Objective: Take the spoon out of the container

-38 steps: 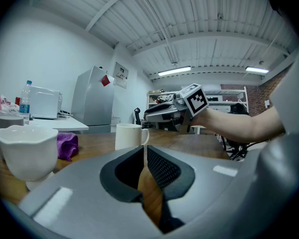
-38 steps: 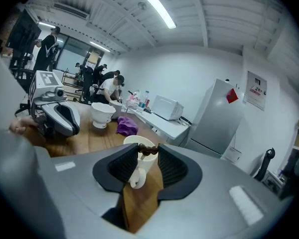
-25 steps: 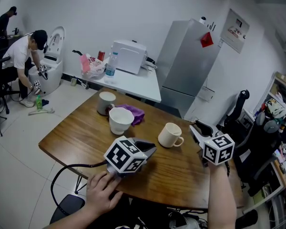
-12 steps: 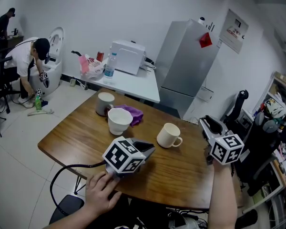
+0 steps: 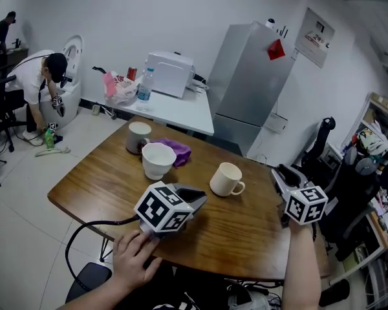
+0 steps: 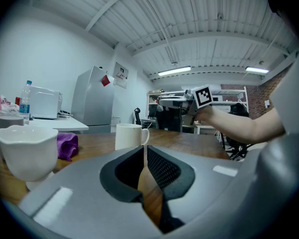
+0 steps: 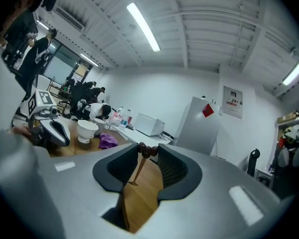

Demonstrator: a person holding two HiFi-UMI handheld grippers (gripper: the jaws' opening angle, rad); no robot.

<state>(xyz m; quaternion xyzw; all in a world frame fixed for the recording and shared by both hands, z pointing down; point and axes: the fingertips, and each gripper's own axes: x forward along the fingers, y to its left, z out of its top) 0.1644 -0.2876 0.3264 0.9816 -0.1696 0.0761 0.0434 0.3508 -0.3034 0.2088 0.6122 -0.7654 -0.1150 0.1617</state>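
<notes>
A cream mug (image 5: 226, 179) stands in the middle of the wooden table (image 5: 97, 179); I cannot see into it. To its right, above the table's right end, my right gripper (image 5: 279, 171) is shut on a small wooden spoon (image 7: 136, 171). The spoon's dark end is pinched at the tips and its thin handle hangs down between the jaws. My left gripper (image 5: 197, 196) rests on the table in front of the mug, its jaws shut with nothing in them. In the left gripper view the mug (image 6: 129, 136) stands just past the tips.
A white bowl (image 5: 158, 160), a grey mug (image 5: 138, 137) and a purple cloth (image 5: 176, 151) sit at the table's far left. Behind are a white side table (image 5: 181, 112) and a grey fridge (image 5: 252, 82). A black office chair (image 5: 317, 154) is on the right. A person (image 5: 35, 76) bends at the far left.
My right gripper has drifted a little to the right, away from the cream mug, still holding the spoon. The left gripper has stayed in place on the table.
</notes>
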